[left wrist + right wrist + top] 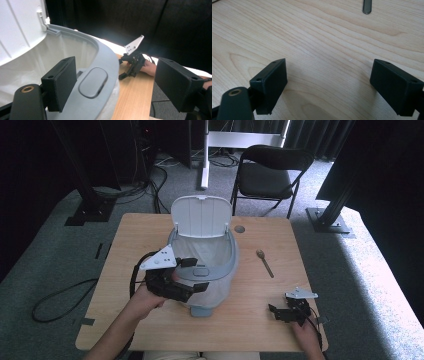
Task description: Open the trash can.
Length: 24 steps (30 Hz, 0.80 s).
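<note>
Two claws are mine, and both stand released. My left claw [192, 275] hangs at the near rim of the bin [227, 265], its jaws spread wide across that grey rim: one jaw is inside over the white liner [30, 65], the other outside toward the right edge of the surface [140, 235], and neither pad presses on the rim. The oval button [93, 82] on the rim lies between the jaws. The bin stands in the middle of the surface, a little toward the far edge, with its white lid [201, 216] swung up and upright at the back. My right claw [280, 312] rests low near the near right corner, well apart from the bin, jaws wide over bare wood with nothing between them. A spoon [264, 262] lies right of the bin, between it and the right edge, its handle pointing toward the near right corner; its handle tip [367, 7] shows ahead of my right claw.
</note>
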{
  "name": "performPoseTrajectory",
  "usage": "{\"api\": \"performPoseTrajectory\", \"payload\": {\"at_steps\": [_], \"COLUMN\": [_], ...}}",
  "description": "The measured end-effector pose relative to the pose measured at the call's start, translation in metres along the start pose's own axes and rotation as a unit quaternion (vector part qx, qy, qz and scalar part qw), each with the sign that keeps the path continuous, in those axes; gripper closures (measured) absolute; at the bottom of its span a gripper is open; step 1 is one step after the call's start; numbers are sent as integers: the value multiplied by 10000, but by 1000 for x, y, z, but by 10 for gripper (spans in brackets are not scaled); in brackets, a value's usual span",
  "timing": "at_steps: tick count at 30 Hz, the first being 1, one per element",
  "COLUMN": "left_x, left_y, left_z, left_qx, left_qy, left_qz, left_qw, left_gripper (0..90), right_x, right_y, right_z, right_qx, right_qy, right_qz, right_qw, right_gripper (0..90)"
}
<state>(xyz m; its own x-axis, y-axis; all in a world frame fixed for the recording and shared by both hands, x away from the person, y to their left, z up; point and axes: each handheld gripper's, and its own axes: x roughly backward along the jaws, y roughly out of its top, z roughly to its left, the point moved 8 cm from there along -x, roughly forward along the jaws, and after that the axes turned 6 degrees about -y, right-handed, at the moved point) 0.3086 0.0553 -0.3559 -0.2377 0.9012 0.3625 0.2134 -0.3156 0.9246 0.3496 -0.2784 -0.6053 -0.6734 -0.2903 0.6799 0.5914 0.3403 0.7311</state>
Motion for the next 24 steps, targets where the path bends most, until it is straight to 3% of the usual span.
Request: {"api": "performPoseTrajectory", "payload": {"at_steps": [7,10,15,24], "left_x": [2,4,7,18], "left_y": [0,-2,-6,-16], "left_z": [-4,-6,-7,2], "left_qx": [-120,-199,-302,-282], "left_qy": [28,98,292,617], "left_qz": [18,95,-19,-114], "left_qw": [9999,9997,9991,9976], "left_gripper": [96,1,2,3], "right_x": [0,0,0,0], "right_y": [0,0,0,0], "right_z": [0,0,0,-1], "right_qx": [2,-2,-7,-74], "right_qy": [-8,-16,-31,-28], "right_qz": [6,4,4,1], "right_qw": [10000,10000,10000,10000], "right_gripper": [135,135,135,136]}}
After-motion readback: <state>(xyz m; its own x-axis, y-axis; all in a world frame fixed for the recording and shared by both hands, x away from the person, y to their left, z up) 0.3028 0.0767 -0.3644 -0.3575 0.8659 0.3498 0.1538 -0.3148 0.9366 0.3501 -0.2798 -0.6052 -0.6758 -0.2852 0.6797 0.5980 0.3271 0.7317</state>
